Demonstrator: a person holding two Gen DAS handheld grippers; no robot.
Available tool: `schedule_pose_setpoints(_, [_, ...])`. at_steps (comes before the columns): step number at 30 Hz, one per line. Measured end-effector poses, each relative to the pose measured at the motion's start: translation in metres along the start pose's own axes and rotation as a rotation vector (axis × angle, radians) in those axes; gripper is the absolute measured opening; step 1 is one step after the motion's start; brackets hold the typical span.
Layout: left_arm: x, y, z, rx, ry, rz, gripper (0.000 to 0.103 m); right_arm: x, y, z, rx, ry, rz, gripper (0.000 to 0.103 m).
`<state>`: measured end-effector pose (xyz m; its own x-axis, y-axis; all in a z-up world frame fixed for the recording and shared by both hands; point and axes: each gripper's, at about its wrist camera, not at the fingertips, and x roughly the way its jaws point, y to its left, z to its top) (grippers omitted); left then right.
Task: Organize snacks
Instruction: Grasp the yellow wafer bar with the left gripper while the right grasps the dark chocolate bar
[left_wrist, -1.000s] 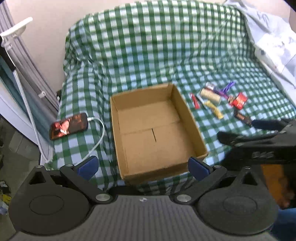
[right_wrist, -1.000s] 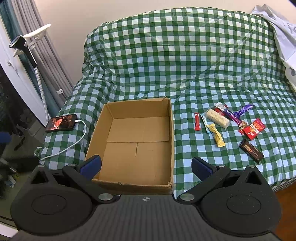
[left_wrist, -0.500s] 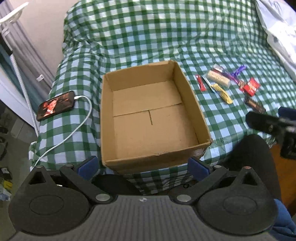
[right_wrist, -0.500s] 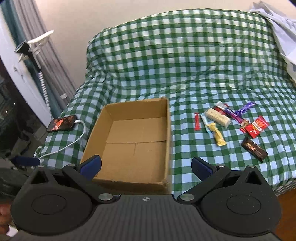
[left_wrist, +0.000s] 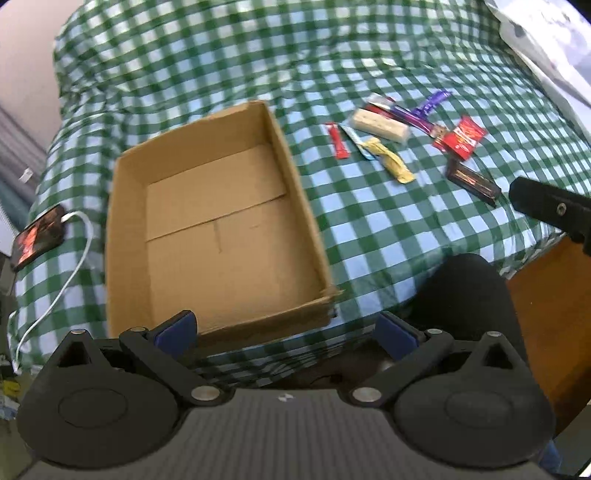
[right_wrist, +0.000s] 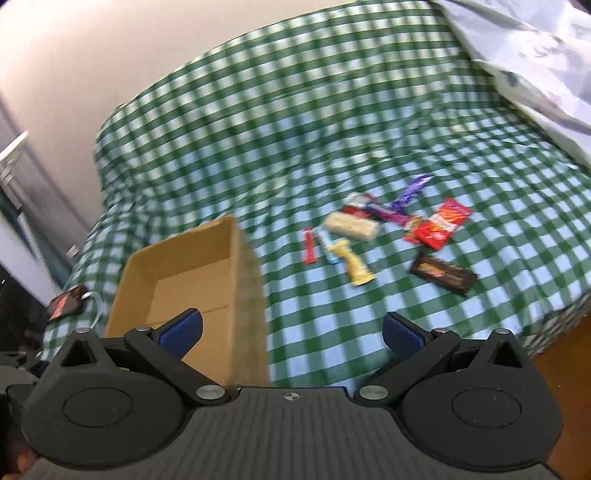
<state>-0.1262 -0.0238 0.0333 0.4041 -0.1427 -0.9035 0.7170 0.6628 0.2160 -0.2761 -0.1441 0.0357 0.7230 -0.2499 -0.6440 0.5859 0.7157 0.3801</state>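
Observation:
An empty open cardboard box (left_wrist: 207, 229) (right_wrist: 184, 280) sits on a green checked bedspread (left_wrist: 369, 229). To its right lie several snacks: a red stick (left_wrist: 339, 141), a yellow packet (left_wrist: 390, 162) (right_wrist: 352, 266), a pale bar (left_wrist: 380, 124) (right_wrist: 351, 226), a purple wrapper (left_wrist: 424, 110), a red packet (left_wrist: 461, 137) (right_wrist: 439, 223) and a dark bar (left_wrist: 472, 181) (right_wrist: 443, 274). My left gripper (left_wrist: 284, 328) is open and empty above the box's near edge. My right gripper (right_wrist: 291, 330) is open and empty, near the bed's front edge, short of the snacks.
A phone (left_wrist: 37, 236) on a white cable (left_wrist: 70, 269) lies left of the box. White bedding (left_wrist: 546, 48) is bunched at the far right. The other gripper's black finger (left_wrist: 546, 206) reaches in at right. Wood floor (left_wrist: 546, 295) shows below the bed edge.
Both grippers have moved forward and to the right. The right view has swung toward the snacks, which now sit larger and nearer the centre. Both stay open.

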Motion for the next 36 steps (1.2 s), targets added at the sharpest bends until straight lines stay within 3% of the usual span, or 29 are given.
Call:
schedule_pose_setpoints(7, [0.033, -0.036, 0.029, 0.030, 0.046, -0.017, 0.103, 0.021, -0.052, 0.010, 0.041, -0.016, -0.071, 0.103])
schedule_pose_setpoints(11, [0.061, -0.052, 0.045, 0.061, 0.097, -0.070, 0.103, 0.035, -0.074, 0.022, 0.060, -0.002, -0.108, 0.103])
schedule_pose_setpoints(17, [0.116, -0.068, 0.068, -0.022, 0.192, -0.131, 0.103, 0.072, -0.102, 0.030, -0.002, 0.040, -0.192, 0.103])
schedule_pose_setpoints(25, [0.179, -0.089, 0.112, -0.055, 0.280, -0.150, 0.103, 0.161, -0.159, 0.026, -0.075, 0.171, -0.219, 0.103])
schedule_pose_setpoints(31, [0.239, -0.100, 0.161, -0.212, 0.360, -0.165, 0.103, 0.232, -0.176, 0.031, -0.157, 0.244, -0.224, 0.103])
schedule_pose_setpoints(33, [0.258, -0.107, 0.178, -0.243, 0.358, -0.202, 0.103, 0.252, -0.180, 0.034, -0.184, 0.254, -0.233, 0.103])
schedule_pose_setpoints(36, [0.287, -0.118, 0.200, -0.258, 0.334, -0.186, 0.103, 0.279, -0.187, 0.036, -0.231, 0.288, -0.263, 0.103])
